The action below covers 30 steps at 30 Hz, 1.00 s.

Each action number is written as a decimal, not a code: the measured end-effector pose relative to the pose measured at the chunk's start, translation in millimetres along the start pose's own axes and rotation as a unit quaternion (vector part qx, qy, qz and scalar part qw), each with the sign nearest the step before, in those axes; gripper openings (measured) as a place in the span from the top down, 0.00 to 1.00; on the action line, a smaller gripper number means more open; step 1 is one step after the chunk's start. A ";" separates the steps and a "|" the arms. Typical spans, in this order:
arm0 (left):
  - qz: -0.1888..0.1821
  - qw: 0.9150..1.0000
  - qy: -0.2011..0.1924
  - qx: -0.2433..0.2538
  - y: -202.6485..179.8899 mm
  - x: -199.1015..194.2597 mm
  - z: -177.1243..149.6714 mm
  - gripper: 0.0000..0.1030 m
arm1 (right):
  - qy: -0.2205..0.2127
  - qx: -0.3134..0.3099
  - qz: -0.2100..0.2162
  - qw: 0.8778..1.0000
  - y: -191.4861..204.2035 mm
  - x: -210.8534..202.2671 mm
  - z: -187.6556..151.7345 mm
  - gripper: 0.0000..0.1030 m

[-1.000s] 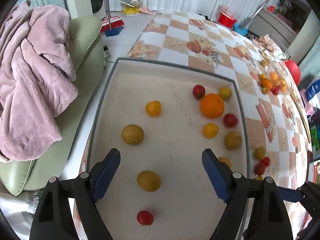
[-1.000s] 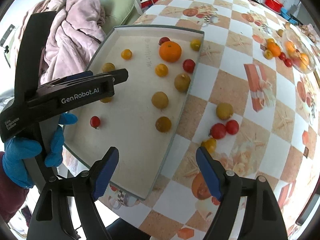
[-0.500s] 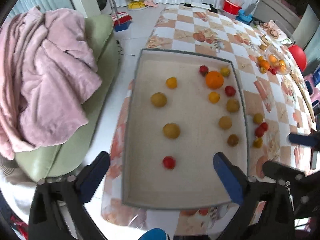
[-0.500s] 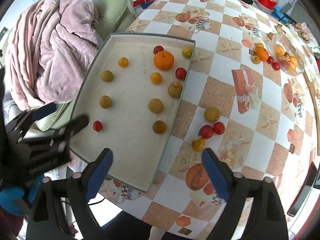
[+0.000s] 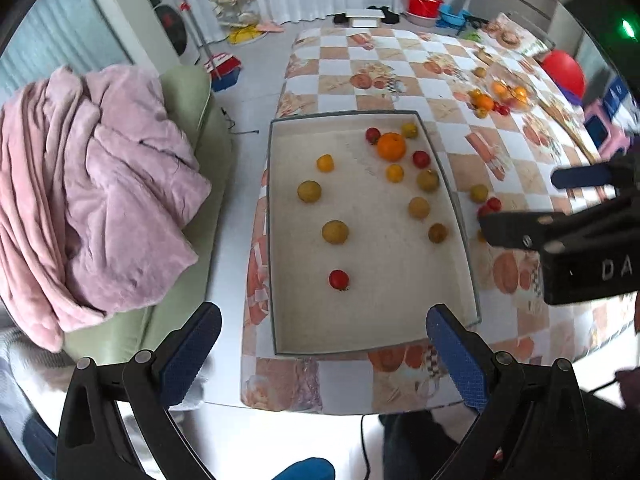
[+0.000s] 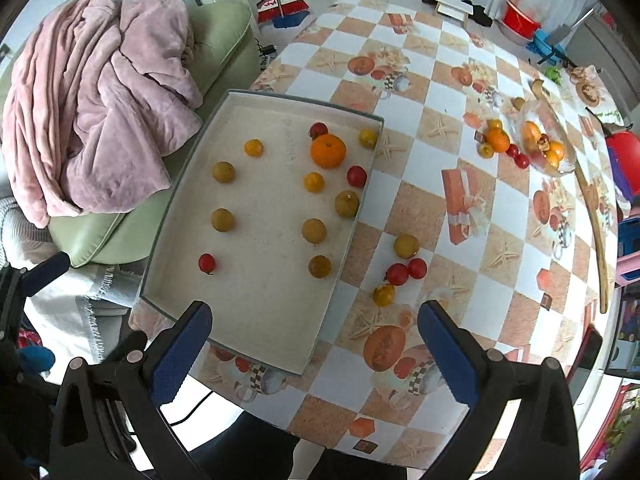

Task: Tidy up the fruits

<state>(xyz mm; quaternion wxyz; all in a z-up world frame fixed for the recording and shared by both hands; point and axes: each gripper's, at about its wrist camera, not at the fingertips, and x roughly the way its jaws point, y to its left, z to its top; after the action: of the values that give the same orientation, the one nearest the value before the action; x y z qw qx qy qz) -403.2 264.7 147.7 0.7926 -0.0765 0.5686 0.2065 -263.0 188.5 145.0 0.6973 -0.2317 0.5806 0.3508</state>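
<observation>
A shallow white tray [image 5: 276,240] [image 6: 176,216] lies on the checked table and holds several small fruits: an orange [image 5: 391,146] [image 6: 328,151], red tomatoes and yellow-brown plums. A red tomato [image 5: 339,280] [image 6: 207,263] sits alone near the tray's front. More fruits lie loose on the cloth right of the tray, among them two red tomatoes [image 6: 406,271] and a yellow one [image 6: 384,295]. My left gripper [image 5: 324,356] hangs open high above the tray's near edge, holding nothing. My right gripper [image 6: 314,350] is open and empty above the table's front edge.
A clear bowl [image 6: 548,144] of oranges stands at the table's far right with loose fruit beside it. A green sofa [image 5: 192,128] with a pink blanket [image 5: 92,184] stands left of the table. The right gripper's body [image 5: 580,236] juts in at the left wrist view's right.
Both grippers have risen away from the tray, so the whole tray and table edge now show. Their jaws opened wider. The left gripper has also drawn back toward the table's front.
</observation>
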 end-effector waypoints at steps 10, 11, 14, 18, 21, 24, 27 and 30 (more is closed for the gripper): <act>-0.001 1.000 -0.005 0.013 -3.7 -11.3 -3.6 0.00 | -0.008 -0.008 -0.011 1.000 6.9 -10.1 -0.8 0.00; -0.001 1.000 -0.006 0.013 -3.2 -11.7 -4.0 0.00 | -0.009 -0.008 -0.011 1.000 7.1 -10.9 -0.8 0.00; 0.001 1.000 -0.009 0.013 -2.7 -13.8 -3.4 0.00 | -0.012 -0.011 -0.011 1.000 8.1 -12.6 -0.8 0.00; 0.002 1.000 -0.010 0.013 -2.6 -14.4 -3.7 0.00 | -0.015 -0.012 -0.012 1.000 9.8 -13.8 -1.4 0.00; 0.001 1.000 -0.011 0.015 -3.3 -15.5 -3.3 0.00 | -0.016 -0.012 -0.012 1.000 10.2 -14.3 -1.4 0.00; 0.001 1.000 -0.012 0.019 -4.8 -16.1 -3.1 0.00 | -0.017 -0.012 -0.012 1.000 10.4 -14.3 -1.5 0.00; 0.000 1.000 -0.014 0.022 -6.2 -17.0 -2.4 0.00 | -0.018 -0.012 -0.012 1.000 10.1 -15.5 -1.1 0.00; -0.003 1.000 -0.016 0.024 -7.4 -17.2 -1.9 0.00 | -0.017 -0.013 -0.012 1.000 10.0 -15.7 -0.7 0.00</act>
<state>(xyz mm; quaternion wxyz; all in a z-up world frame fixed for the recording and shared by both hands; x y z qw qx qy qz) -406.4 253.2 162.2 0.8039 -0.0555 0.5604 0.1914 -272.3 191.0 161.0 0.7085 -0.2416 0.5611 0.3533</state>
